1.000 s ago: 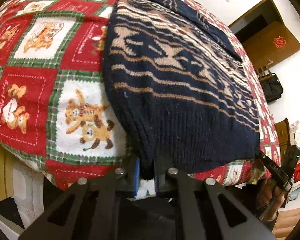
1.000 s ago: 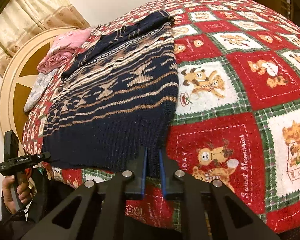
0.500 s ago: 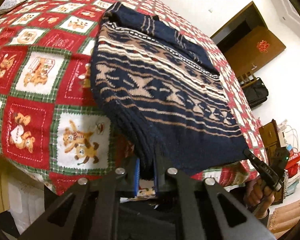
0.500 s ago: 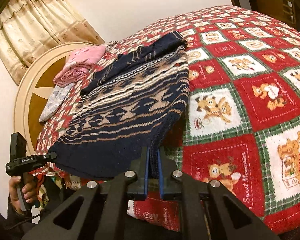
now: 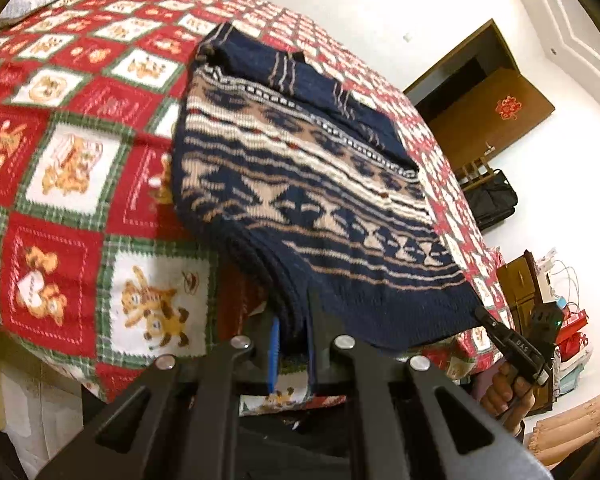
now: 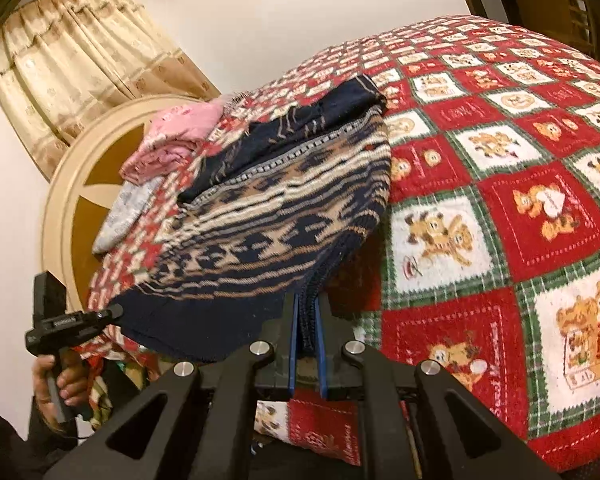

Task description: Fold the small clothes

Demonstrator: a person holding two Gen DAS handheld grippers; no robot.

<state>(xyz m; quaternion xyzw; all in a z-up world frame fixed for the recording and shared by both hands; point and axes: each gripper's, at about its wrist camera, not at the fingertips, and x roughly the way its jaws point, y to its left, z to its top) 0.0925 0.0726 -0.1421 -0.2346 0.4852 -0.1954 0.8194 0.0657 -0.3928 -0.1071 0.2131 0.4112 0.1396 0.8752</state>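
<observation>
Gripper on the left [image 5: 292,332] sits at the bottom centre of the left wrist view, clenched on the near hem corner of the navy patterned sweater [image 5: 300,200]. That corner hangs raised off the bear quilt [image 5: 60,184], while the collar end, towards the upper middle of the frame, lies on the bed. Holding the hem by its corner lets the whole lower edge travel as one straight line. At the lower right, the right gripper [image 5: 482,314] pinches the opposite hem corner, so the edge stretches taut between the two

Seen from the right wrist, the right gripper [image 6: 306,320] at the bottom centre is clamped on its own corner of the sweater [image 6: 284,216], with the knit bunched between its blue pads [image 6: 322,344]. The left gripper [image 6: 114,312] shows at the lower left, gripping the far corner. Pink clothes [image 6: 172,140] lie stacked near the headboard [image 6: 60,216] at the upper left. Judging by the raised hem, the step in hand is carrying it towards the collar to halve the sweater
</observation>
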